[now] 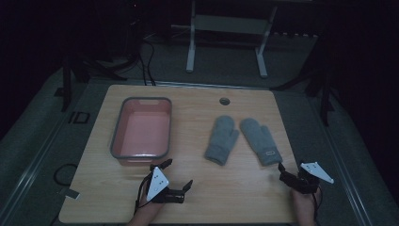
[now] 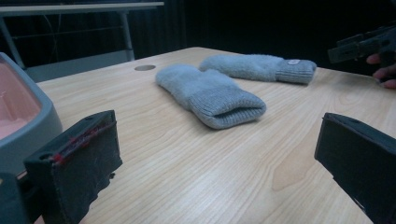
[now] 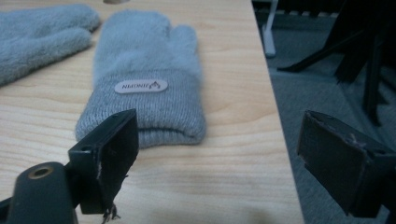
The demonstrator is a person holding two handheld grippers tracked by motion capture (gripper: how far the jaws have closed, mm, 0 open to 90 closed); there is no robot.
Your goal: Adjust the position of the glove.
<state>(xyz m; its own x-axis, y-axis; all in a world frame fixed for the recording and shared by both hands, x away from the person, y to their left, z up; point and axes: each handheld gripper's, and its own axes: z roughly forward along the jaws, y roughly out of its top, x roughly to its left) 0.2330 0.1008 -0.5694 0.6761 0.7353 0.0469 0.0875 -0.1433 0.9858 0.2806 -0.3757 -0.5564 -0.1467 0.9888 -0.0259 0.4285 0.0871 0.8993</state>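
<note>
Where the light falls on the pale wood-grain table, two grey mittens lie flat beside each other, right of a rectangular tub with a grey rim, rounded corners and a smooth pink inside. The left mitten is the nearer to the tub; its body is fuzzy fleece and its cuff ribbed knit, the cuff opening turned toward the person's side. The right mitten lies just beside it, the two apart at the cuffs, and has the same fleece and ribbed cuff. A small oval patch is sewn on that cuff; its lettering appears upside down in the right gripper view and is too blurred to read with confidence.

Just in front of the tub's near wall, the left gripper is held with its black jaws spread wide and nothing between them. The right gripper sits farthest from the tub, at the table's right edge just short of the right mitten's cuff, its jaws also wide apart and empty. A round hole pierces the tabletop beyond the mittens. The room behind is dark, and only the pale legs of a frame stand out.
</note>
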